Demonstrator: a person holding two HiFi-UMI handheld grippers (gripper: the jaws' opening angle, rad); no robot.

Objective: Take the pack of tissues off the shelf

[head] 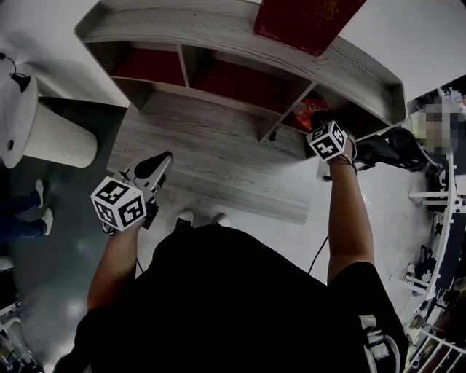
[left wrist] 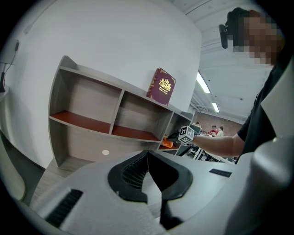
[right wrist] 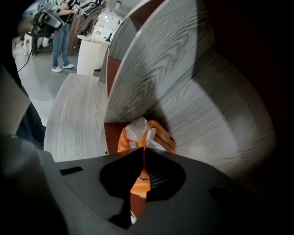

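Note:
The pack of tissues [right wrist: 146, 134], orange and white and crumpled, lies in the right-hand compartment of the grey wooden shelf [head: 218, 109]. My right gripper [right wrist: 143, 149] reaches into that compartment and is shut on the pack; orange wrapper shows between its jaws. In the head view the right gripper [head: 318, 120] is at the compartment's mouth, with the pack [head: 304, 111] partly hidden behind it. My left gripper [head: 156, 166] hangs in front of the shelf's low step, shut and holding nothing. From the left gripper view the pack [left wrist: 166, 142] is a small orange spot beside the right gripper [left wrist: 173, 137].
A dark red book [head: 306, 22] leans on top of the shelf. The two left compartments have red floors [head: 149, 67] with nothing on them. A white round stand [head: 44, 135] is at the left, with a person's legs [head: 22, 211] near it. Metal racks [head: 437, 218] crowd the right.

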